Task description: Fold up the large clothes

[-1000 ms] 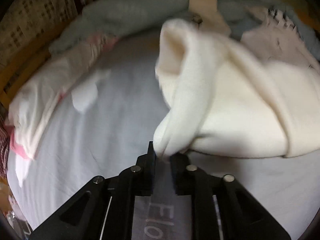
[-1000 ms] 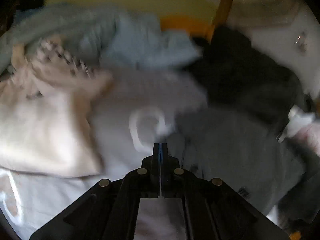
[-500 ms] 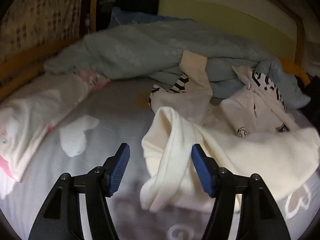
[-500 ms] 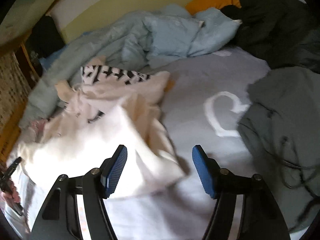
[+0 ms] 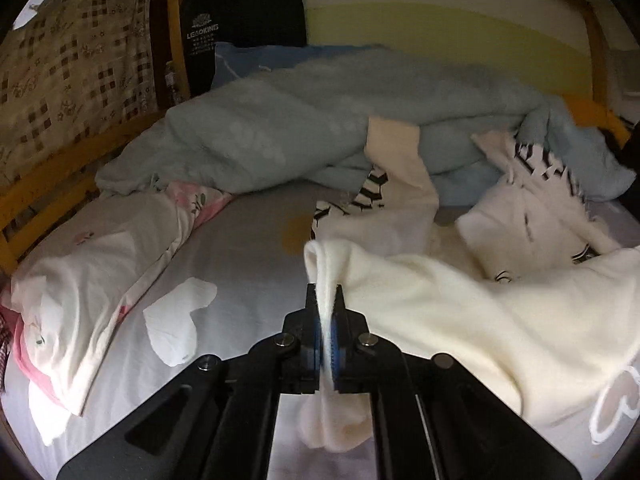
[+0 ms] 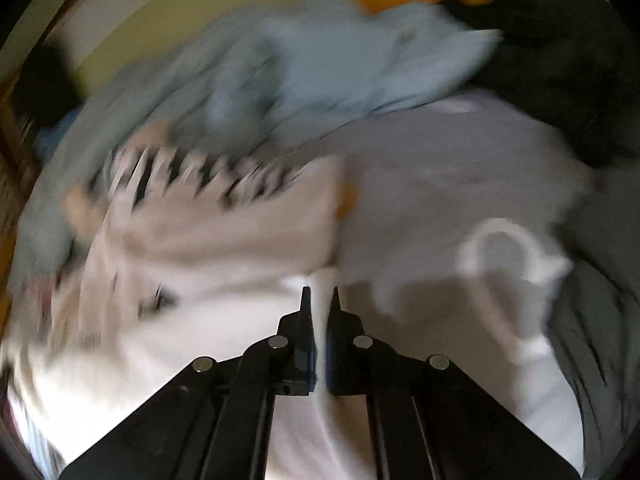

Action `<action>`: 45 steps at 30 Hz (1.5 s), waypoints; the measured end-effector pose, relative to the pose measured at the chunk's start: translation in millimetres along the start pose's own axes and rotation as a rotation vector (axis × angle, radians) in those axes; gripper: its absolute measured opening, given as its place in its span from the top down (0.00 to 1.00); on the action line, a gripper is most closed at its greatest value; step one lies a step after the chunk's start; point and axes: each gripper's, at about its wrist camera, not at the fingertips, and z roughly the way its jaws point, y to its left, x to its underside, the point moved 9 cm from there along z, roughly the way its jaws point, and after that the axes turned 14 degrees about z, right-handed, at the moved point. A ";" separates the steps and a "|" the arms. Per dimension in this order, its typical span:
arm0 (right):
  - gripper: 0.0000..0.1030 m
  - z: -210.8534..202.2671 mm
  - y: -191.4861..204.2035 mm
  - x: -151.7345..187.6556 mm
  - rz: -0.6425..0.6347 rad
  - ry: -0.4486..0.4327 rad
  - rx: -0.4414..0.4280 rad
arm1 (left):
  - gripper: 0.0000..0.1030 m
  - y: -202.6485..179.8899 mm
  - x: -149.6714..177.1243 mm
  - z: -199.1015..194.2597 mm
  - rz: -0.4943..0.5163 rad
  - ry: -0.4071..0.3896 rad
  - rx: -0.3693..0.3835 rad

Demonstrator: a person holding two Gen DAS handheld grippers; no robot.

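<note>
Both tools are clamped on the cream garment (image 5: 460, 320): left tool (image 5: 325, 304), right tool (image 6: 320, 300), cloth spread between them

A big, soft, cream white top (image 5: 480, 320) is lying crumpled on the bed, filling the lower right of the left view. One fold of it is standing up in the middle. In the right view (image 6: 180, 340) it is looking blurry at lower left.
</note>
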 end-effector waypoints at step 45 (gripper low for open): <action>0.27 -75.5 -94.6 44.3 -0.088 0.191 0.115 | 0.43 -43.7 116.2 24.4 0.056 0.373 0.057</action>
